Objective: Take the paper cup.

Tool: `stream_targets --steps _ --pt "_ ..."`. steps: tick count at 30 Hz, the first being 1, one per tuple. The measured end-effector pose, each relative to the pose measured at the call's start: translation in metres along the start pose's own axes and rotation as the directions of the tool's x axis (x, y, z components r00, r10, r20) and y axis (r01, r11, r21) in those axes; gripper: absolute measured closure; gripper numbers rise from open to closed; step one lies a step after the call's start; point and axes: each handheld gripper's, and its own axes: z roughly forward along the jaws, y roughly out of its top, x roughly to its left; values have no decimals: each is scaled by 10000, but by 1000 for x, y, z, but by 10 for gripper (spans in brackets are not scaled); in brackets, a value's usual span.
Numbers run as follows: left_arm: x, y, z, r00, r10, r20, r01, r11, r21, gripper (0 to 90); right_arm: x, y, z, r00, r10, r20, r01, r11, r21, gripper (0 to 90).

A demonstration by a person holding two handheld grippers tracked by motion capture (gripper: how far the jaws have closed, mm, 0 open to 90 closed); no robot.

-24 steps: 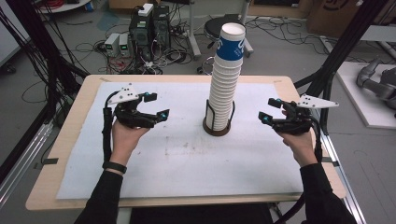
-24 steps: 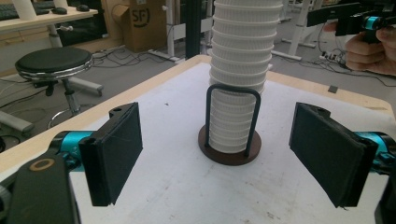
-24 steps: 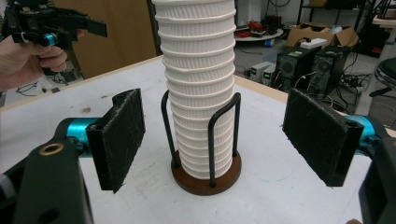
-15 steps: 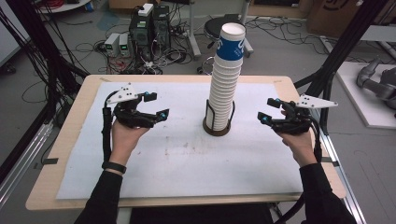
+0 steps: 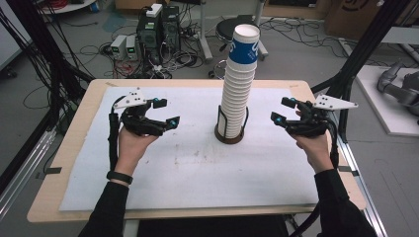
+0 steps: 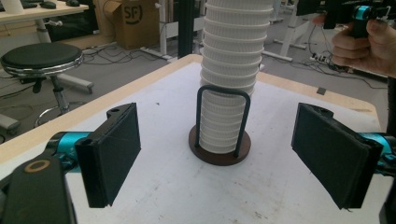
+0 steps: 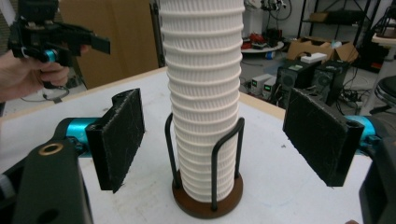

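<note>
Nothing has moved: our left gripper (image 5: pixel 159 112) and right gripper (image 5: pixel 282 111) wait spread and empty, one each side of the tall, upright cup stack (image 5: pixel 238 84), right one nearer.

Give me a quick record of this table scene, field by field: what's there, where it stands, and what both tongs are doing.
Main item: stack of paper cups, top cup blue-printed
Holder: wire rack on a round brown base, mid-table
Surface: white mat on a wooden table
Left tongs: open, left of the stack, apart from it
Right tongs: open, right of the stack, apart from it
</note>
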Motion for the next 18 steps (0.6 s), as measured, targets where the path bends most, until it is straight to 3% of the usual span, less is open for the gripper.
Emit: stream_targets --steps 18 --pt "-2 3 3 9994 -142 329 144 9999 -61 155 2 34 25 9995 -183 -270 173 9992 -349 197"
